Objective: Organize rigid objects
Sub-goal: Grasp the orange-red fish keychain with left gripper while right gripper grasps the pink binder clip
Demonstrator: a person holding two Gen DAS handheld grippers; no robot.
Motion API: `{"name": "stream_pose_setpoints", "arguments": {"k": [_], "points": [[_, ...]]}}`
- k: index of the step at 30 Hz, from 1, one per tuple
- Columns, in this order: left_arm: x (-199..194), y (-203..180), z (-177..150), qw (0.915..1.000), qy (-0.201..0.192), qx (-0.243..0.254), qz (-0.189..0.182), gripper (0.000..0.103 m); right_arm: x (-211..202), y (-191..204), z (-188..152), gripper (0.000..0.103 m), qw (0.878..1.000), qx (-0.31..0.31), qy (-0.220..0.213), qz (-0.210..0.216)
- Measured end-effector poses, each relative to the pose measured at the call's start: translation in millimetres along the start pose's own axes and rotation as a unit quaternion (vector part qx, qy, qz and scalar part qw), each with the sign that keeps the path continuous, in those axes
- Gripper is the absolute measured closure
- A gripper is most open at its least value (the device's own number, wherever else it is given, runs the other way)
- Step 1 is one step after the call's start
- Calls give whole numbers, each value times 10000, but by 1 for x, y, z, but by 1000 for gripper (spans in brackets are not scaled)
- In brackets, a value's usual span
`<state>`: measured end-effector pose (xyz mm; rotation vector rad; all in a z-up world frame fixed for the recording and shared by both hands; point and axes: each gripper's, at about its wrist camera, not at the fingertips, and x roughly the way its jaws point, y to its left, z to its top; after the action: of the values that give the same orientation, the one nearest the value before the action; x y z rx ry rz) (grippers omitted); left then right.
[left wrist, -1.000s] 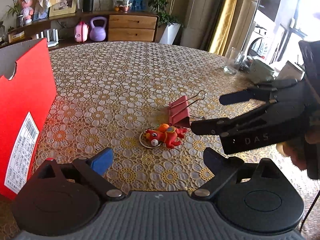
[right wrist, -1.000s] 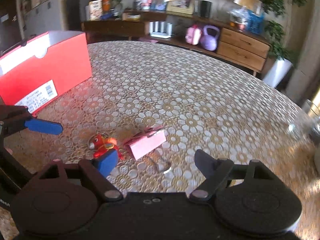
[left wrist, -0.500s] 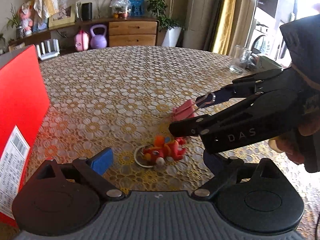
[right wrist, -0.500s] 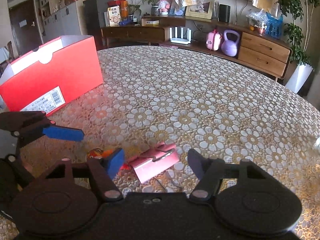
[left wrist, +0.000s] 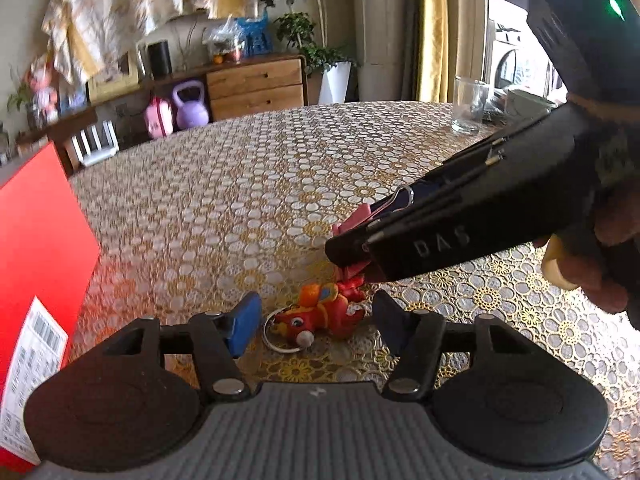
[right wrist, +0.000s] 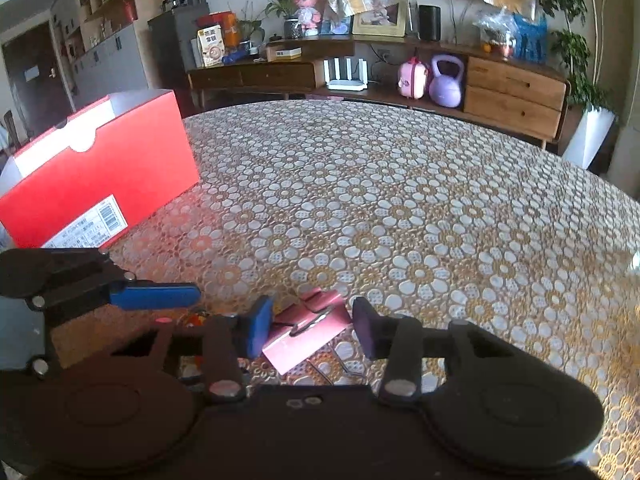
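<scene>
Closing jaws: keychain toy (left wrist: pixel 324 312), binder clip (right wrist: pixel 308 330).

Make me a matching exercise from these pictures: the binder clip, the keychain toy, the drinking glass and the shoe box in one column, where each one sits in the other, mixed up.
Things:
1. pink binder clip
2. red keychain toy
3. drinking glass
4. red shoe box

Places:
A. far edge of the table, right side in the left wrist view
B. between the right gripper's fingers
C. left side of the table
D. between the left gripper's fingers

Pairs: 1-B, 2-D, 3-A, 4-C
</scene>
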<state>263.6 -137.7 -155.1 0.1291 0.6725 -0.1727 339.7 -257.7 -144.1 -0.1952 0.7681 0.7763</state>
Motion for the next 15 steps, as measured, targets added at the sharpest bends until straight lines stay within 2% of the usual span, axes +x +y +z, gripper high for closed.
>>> {"name": "stream_pose_setpoints", "arguments": {"k": [3,8,9,12,15], "points": [[1,0,1,10000,11,-46,-70,51,0,2,-2,60,10000,-12,-10,-35],[1,0,2,10000,16,-11,-73,53,0,3,-1,60,10000,16,-31,-41],[1,1,2,10000,29,-24,-74,53,-1,3,-1,61,10000,48,-71,-40],[0,2,2,9999,48,-26,-93,53,-9,0,0,74,9992,308,-231,-91],[-2,2,2,9999,77,-22,-118,54,-15,-1,-2,75,9985,480,-254,-90]]}}
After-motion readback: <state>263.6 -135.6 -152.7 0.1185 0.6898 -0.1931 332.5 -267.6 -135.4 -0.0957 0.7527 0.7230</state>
